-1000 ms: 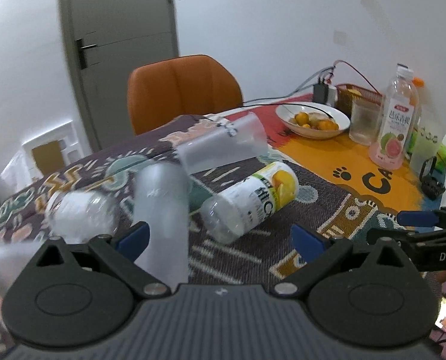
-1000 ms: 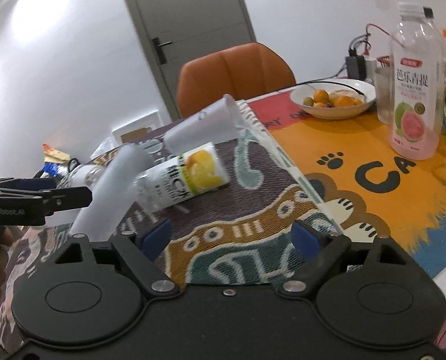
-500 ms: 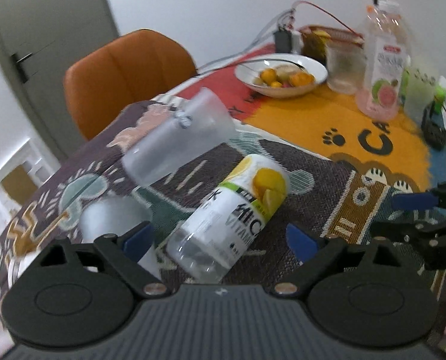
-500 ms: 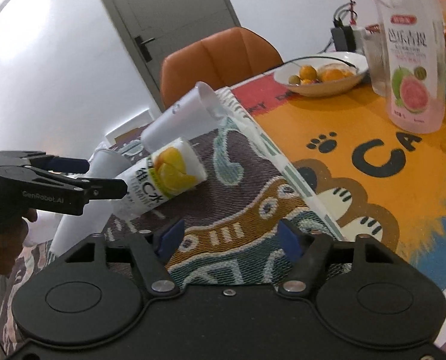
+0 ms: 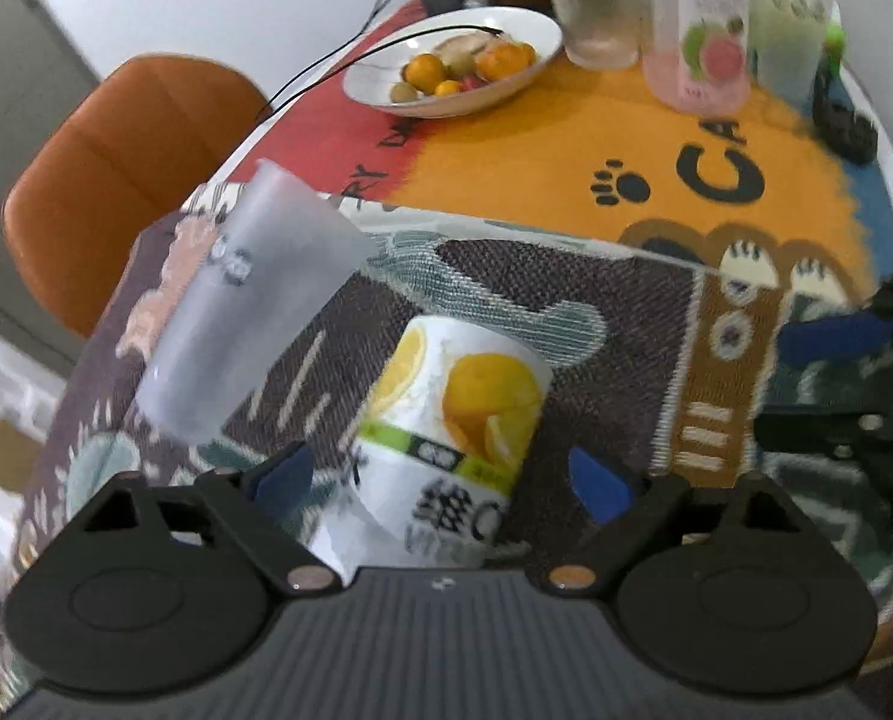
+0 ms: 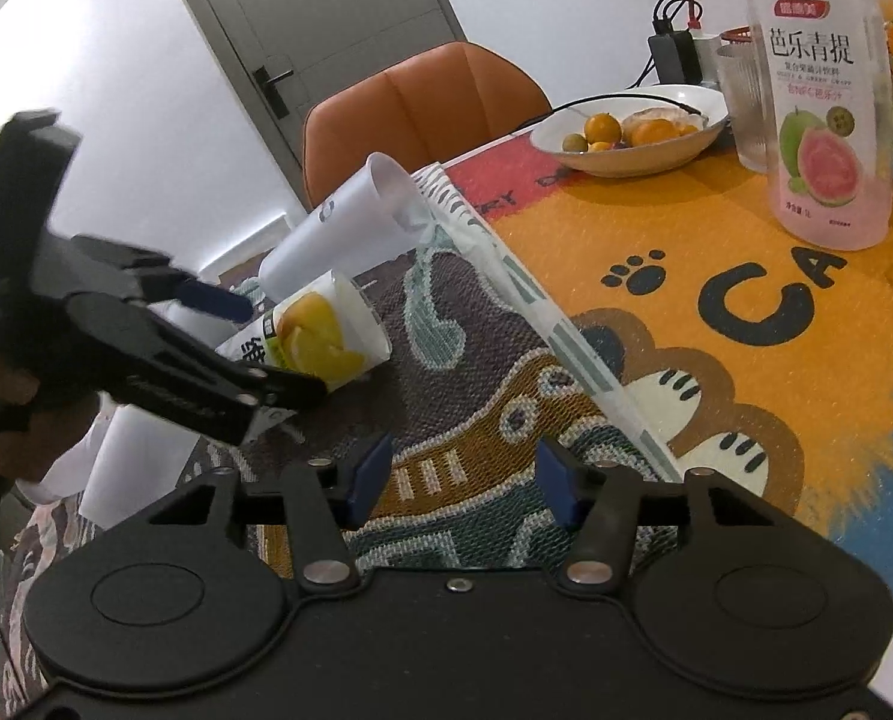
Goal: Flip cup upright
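A frosted translucent cup lies on its side on the patterned mat; it also shows in the right wrist view. A lemon-label bottle lies on its side next to it, also in the right wrist view. My left gripper is open, its jaws either side of the lying bottle, the cup ahead to the left. It appears in the right wrist view over the bottle. My right gripper is open and empty above the mat.
A fruit bowl, a glass and a guava drink bottle stand on the orange cloth at the back. An orange chair stands behind the table. Another frosted cup lies at the left edge.
My left gripper has moved forward and down, so the lemon bottle now sits between its open jaws. My right gripper's jaws have narrowed somewhat. The cup has not moved.
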Demonstrator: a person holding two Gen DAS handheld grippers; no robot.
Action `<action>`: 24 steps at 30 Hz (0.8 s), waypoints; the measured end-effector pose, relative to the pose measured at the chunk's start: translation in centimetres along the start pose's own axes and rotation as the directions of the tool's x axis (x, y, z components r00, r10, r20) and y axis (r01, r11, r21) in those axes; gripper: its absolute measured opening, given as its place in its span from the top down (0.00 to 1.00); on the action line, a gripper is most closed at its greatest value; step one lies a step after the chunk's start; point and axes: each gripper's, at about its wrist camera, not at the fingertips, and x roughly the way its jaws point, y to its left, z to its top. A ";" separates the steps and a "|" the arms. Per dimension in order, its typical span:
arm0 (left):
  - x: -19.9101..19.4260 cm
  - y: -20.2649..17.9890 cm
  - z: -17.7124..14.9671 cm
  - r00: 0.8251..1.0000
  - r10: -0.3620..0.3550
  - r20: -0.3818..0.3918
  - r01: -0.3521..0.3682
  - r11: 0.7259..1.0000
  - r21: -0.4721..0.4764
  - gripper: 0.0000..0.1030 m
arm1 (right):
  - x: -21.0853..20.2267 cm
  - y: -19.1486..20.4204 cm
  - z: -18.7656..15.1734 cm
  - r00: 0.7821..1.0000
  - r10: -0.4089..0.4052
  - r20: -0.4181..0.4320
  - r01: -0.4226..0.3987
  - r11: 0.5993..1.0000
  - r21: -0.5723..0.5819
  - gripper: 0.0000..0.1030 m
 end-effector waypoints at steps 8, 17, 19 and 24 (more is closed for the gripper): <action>1.8 -0.4 -0.1 0.998 -0.005 -0.065 0.009 0.998 0.066 0.36 | -0.2 0.5 -0.5 1.000 0.008 -0.002 -0.008 1.000 0.007 0.47; -2.4 -0.7 -1.3 0.999 0.025 -0.028 -0.024 0.999 0.032 0.38 | -1.6 0.7 -0.6 1.000 0.016 0.015 -0.016 1.000 0.020 0.47; -3.6 -0.9 -1.8 0.999 0.031 -0.016 -0.030 0.999 0.024 0.39 | -2.0 1.0 -0.8 1.000 0.023 0.019 -0.023 1.000 0.018 0.47; -6.2 -1.5 -2.8 0.999 0.050 0.010 -0.050 0.999 0.009 0.40 | -2.8 1.7 -1.2 0.999 0.041 0.026 -0.041 0.999 0.010 0.47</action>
